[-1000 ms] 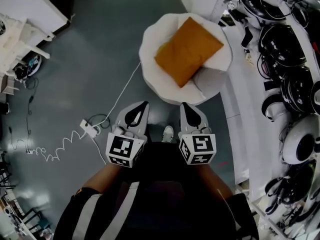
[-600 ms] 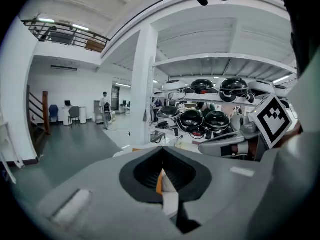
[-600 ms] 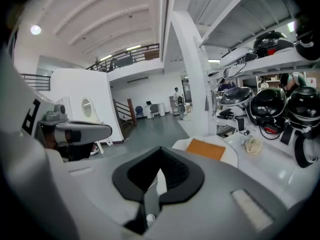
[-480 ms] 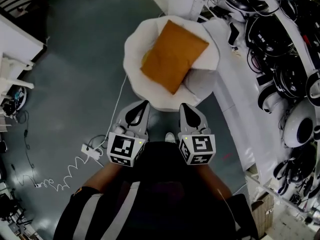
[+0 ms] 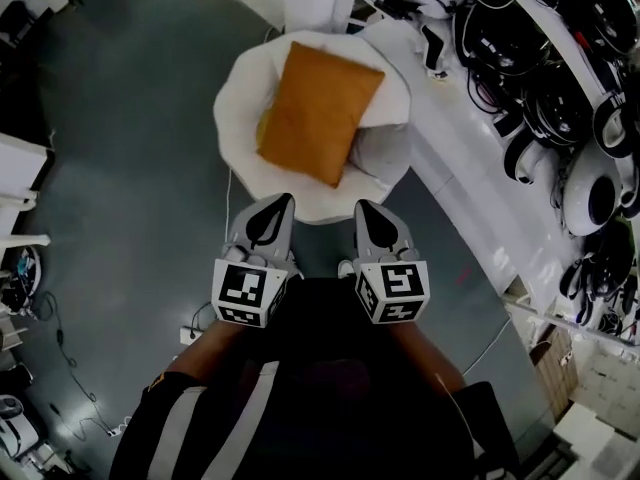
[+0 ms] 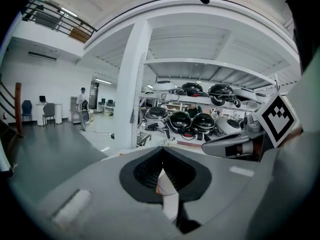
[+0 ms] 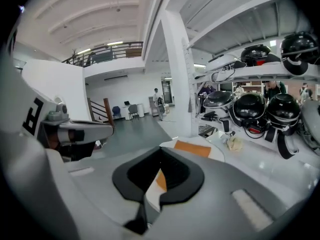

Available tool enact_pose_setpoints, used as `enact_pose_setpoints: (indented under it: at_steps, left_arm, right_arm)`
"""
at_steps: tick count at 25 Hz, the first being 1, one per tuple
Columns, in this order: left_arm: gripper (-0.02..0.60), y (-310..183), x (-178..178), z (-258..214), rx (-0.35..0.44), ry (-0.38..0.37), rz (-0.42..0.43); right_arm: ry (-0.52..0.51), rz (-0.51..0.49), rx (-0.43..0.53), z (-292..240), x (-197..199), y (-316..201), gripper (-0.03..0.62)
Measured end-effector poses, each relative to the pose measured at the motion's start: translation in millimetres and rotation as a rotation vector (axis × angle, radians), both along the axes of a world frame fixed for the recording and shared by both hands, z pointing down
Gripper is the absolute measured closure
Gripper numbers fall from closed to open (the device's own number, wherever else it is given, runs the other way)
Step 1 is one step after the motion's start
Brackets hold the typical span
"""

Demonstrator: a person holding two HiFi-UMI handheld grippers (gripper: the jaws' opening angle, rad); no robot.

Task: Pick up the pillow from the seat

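Here the orange pillow (image 5: 318, 111) lies on the white round seat (image 5: 385, 153) in the upper middle of the head view, directly above both grippers and apart from them. Its long axis runs nearly up and down the frame, leaning a little right at the top. The left gripper (image 5: 283, 201) and right gripper (image 5: 363, 208) both have their jaws pressed together on nothing, and the pillow's lower corner sits between their tips, slightly nearer the right one.
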State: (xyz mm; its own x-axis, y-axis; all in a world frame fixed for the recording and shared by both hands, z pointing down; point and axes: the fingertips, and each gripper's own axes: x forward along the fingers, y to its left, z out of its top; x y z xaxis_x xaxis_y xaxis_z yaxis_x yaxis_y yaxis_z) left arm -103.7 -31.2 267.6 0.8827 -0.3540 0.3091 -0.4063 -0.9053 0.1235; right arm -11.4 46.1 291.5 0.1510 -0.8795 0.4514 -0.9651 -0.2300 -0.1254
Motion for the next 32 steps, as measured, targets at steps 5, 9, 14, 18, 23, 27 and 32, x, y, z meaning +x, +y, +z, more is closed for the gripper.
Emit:
enact_pose_setpoints:
  at_steps: [5, 9, 14, 18, 23, 27, 32]
  left_arm:
    - [0.580, -18, -7, 4, -0.005, 0.007, 0.053]
    - [0.580, -24, -7, 8, -0.014, 0.006, 0.072]
    - [0.580, -31, -2, 11, -0.013, -0.002, 0.079]
    - [0.580, -39, 3, 21, -0.016, -0.037, 0.068]
    - [0.580, -49, 21, 28, -0.017, -0.061, 0.058]
    - [0.580, -53, 44, 30, -0.033, -0.055, 0.072]
    - [0.580, -59, 73, 38, -0.041, -0.100, 0.072]
  right_arm:
    - [0.021, 0.046, -0.013, -2, -14, -10, 0.591]
    - [0.020, 0.066, -0.028, 2, -16, -13, 0.591]
    - [0.004, 0.072, -0.033, 9, -13, -21, 0.591]
    - [-0.013, 0.064, -0.040, 15, -7, -30, 0.591]
    - [-0.035, 0.060, -0.049, 24, 13, -39, 0.591]
    - [-0.063, 0.057, -0.064, 37, 35, -46, 0.591]
    - [-0.088, 0.054, -0.065, 49, 66, -57, 0.591]
